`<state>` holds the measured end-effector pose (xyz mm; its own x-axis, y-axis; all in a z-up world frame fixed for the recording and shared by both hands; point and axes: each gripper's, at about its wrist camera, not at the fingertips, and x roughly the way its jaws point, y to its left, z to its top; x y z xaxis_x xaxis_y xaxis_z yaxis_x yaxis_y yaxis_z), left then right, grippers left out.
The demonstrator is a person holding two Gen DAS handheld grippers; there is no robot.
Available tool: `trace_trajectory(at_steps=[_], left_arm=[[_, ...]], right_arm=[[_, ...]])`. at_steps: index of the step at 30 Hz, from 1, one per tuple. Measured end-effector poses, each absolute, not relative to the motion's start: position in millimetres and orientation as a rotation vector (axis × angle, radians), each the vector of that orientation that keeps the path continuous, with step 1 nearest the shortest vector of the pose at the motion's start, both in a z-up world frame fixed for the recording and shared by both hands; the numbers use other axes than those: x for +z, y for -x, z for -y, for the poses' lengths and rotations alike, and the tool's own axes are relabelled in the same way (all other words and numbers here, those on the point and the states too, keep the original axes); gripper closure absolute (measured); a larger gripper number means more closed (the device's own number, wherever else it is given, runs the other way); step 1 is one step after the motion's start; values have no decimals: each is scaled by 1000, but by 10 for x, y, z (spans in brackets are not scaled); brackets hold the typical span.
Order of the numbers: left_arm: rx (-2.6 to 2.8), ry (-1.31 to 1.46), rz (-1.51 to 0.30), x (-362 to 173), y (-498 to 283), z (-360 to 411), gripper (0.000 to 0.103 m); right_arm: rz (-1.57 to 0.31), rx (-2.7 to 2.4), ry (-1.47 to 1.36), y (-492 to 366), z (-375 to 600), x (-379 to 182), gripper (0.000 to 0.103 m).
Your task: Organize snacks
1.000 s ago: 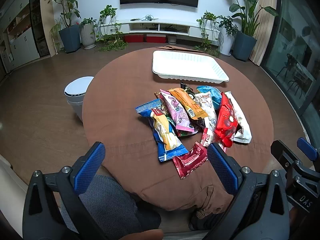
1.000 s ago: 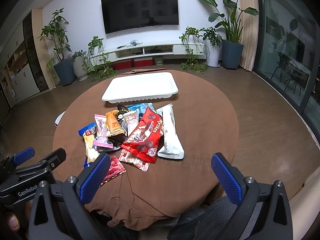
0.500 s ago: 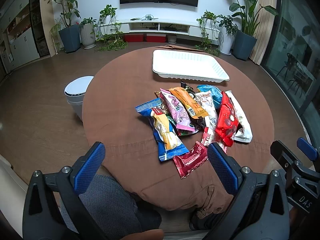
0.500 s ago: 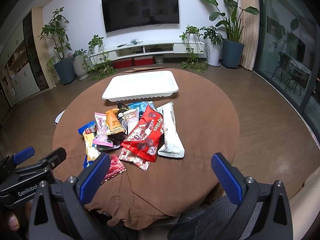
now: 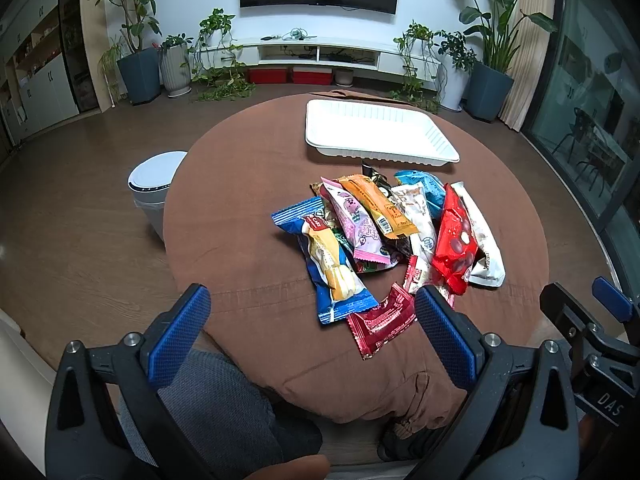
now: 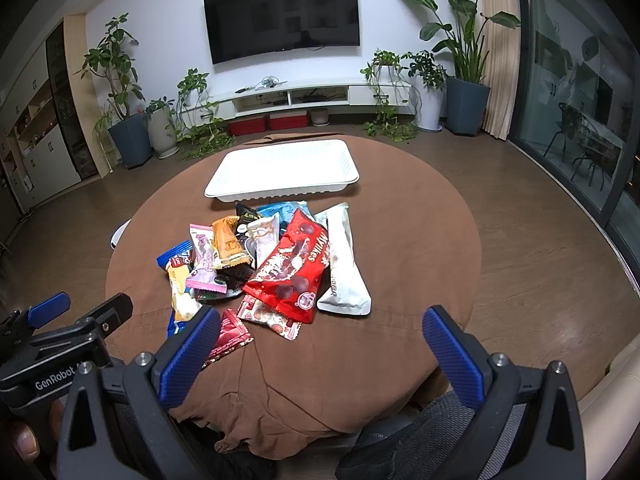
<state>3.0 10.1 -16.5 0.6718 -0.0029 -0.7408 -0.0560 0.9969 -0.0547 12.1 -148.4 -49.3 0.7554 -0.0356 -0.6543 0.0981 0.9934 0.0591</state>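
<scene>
A heap of snack packets [image 5: 384, 236] [image 6: 272, 264] lies in the middle of a round table with a brown cloth [image 5: 240, 200] [image 6: 420, 240]. Among them are a red chocolate bag [image 6: 294, 268], a white packet [image 6: 344, 264], a blue-and-yellow packet [image 5: 328, 264] and a small dark red wrapper [image 5: 380, 326]. Beyond the heap sits an empty white tray [image 5: 380, 132] [image 6: 284, 170]. My left gripper [image 5: 312, 328] hangs open near the table's front edge, just short of the dark red wrapper. My right gripper [image 6: 320, 344] is open too, holding nothing.
A white lidded bin [image 5: 156, 184] stands on the floor left of the table. Potted plants, a TV stand [image 6: 304, 98] and a wall television line the far wall. Glass doors run along the right. A person's grey-clad legs [image 5: 216, 404] sit under the front edge.
Both grippers have crept very slightly forward and up; the packets and tray have not moved.
</scene>
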Motion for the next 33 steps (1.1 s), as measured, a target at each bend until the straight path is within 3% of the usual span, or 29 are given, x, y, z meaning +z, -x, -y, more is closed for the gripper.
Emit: trace_trajectory(at_steps=[9, 16, 20, 33], left_arm=[[-108, 71, -765, -192, -42, -228, 0], [75, 32, -972, -511, -222, -413, 0], [53, 110, -1038, -613, -500, -497, 0], [37, 127, -1135, -945, -1286, -265, 2]], right_arm=[[-651, 4, -175, -114, 1561, -436, 0], [-637, 98, -318, -210, 1796, -440, 0], [-704, 82, -245, -352, 1792, -538, 19], [-786, 148, -256, -658, 1901, -742, 32]])
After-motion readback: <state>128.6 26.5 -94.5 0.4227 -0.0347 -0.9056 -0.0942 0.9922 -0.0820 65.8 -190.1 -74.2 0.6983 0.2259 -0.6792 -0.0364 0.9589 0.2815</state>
